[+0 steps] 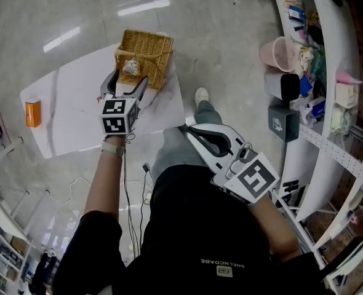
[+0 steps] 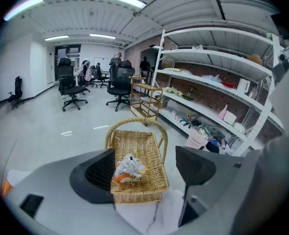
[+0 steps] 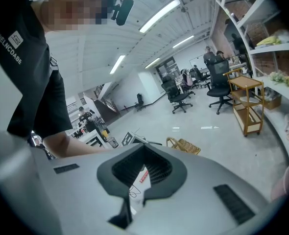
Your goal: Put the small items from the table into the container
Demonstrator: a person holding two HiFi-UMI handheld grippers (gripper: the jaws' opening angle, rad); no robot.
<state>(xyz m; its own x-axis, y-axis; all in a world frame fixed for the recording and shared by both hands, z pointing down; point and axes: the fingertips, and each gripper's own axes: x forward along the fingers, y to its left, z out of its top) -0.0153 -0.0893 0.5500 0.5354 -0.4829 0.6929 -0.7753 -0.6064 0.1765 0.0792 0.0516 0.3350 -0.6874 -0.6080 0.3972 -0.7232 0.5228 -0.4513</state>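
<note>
Now the left gripper [image 1: 128, 78] hangs over the white table [image 1: 71, 103], jaws spread wide and holding nothing. Right ahead of it, framed between them, sits the wicker basket [image 1: 147, 51] with a crinkled snack packet [image 1: 131, 66] lying inside. Off to that gripper's left, well apart, a small orange item [image 1: 32, 113] lies near the table's edge. The right gripper [image 1: 186, 128] sits close to the person's body, jaws pressed together, empty.

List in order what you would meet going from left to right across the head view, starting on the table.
orange box → wicker basket → white shoe → pink bin
</note>
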